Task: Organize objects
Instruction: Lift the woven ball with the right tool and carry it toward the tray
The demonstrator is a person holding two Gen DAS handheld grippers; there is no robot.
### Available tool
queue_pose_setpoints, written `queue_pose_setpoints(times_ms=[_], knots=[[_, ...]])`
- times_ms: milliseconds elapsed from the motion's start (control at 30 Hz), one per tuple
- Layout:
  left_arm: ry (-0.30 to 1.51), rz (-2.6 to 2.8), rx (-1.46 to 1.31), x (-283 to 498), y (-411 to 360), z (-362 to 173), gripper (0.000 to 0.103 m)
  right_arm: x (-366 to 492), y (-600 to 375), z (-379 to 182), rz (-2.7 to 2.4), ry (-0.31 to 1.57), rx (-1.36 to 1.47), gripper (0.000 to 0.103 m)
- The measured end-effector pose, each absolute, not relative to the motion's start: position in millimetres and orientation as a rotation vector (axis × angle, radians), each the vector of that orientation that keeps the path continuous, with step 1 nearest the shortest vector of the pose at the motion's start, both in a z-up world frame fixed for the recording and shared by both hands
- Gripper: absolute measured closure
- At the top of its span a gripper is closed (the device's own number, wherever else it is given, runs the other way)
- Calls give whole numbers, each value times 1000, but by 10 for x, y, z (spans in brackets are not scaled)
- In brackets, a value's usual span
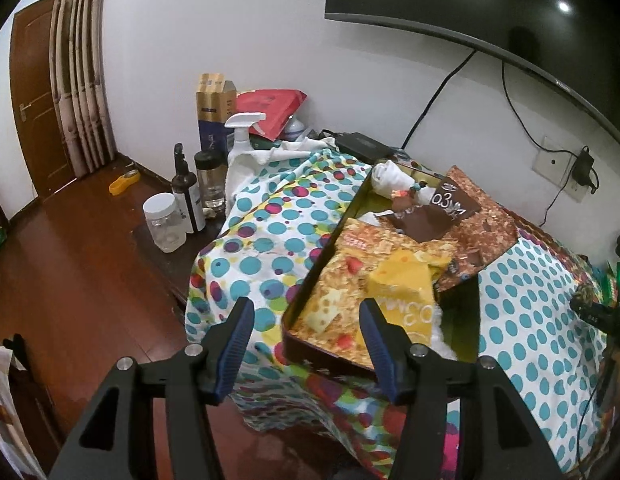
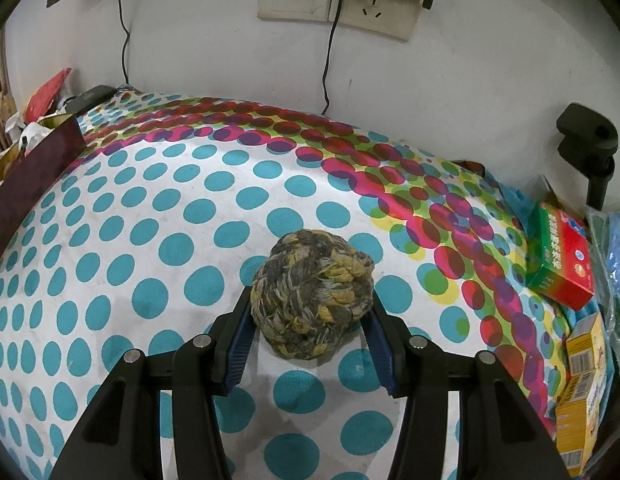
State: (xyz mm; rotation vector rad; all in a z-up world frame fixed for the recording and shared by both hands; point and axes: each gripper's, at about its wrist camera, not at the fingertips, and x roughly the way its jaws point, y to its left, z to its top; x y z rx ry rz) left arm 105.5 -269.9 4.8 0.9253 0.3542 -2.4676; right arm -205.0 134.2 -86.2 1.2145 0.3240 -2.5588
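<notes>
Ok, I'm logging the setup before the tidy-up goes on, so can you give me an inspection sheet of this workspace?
Surface: dotted cloth covers the table.
Job's things: woven rope ball on the cloth; open tin box filled with snack packets.
Clutter: red-green carton and yellow boxes at the right edge; spray bottle, dark bottle, clear jar beside the table.
Grippers: left gripper open, empty; right gripper shut on the ball.
Cables: black leads run to the wall socket.
Surroundings: wall-mounted TV, curtain, wooden door.
</notes>
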Motion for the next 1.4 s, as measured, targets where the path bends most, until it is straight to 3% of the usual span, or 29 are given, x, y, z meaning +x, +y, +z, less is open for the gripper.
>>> queue_pose_setpoints(times_ms=[167, 300, 367, 467, 567, 1000, 1400], knots=[[316, -2486, 920, 1084, -2756, -4, 47, -2087, 1417, -852, -2550, 286, 1227, 52], [324, -2491, 925, 1109, -2820, -43, 47, -2118, 1465, -874, -2560, 237, 1256, 39], [324, -2497, 927, 1118, -2841, -44, 47, -2147, 1519, -870, -2557, 220, 1261, 39], [313, -2487, 928, 1126, -2880, -61, 47, -2146, 1490, -862, -2559, 245, 1251, 42], [339, -2476, 938, 1131, -2932, -94, 47, -2118, 1426, -847, -2552, 289, 1226, 54], [344, -2458, 960, 1124, -2939, -115, 47, -1997, 1463, -762, -2589, 392, 1248, 55], [342, -2481, 951, 1167, -2854, -36, 47, -1380, 356, -263, -2419, 364, 1041, 55]])
